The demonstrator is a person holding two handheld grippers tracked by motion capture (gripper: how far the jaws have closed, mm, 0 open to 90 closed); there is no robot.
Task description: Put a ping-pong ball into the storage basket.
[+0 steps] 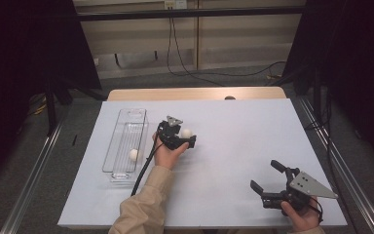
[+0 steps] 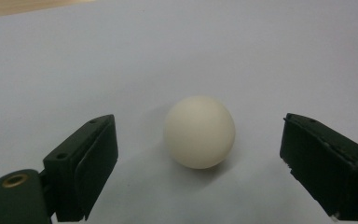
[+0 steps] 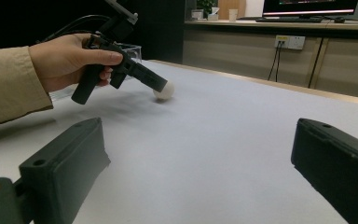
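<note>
Matt smooth ball (image 2: 199, 132), clear plastic tray (image 1: 125, 141)

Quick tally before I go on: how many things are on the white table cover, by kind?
Round off-white balls: 2, one lying inside the bin, one on the cover between the open jaws of the left tool
Clear plastic rectangular bin: 1
Total: 3

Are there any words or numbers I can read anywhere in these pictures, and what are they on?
No words or numbers can be read.
Monitor: bright marks on the screen, too small and blurred to read.
Wall socket: yellow sticker, too blurred to read.
White ball, clear tray, left tool and right tool: no writing shows on them.
</note>
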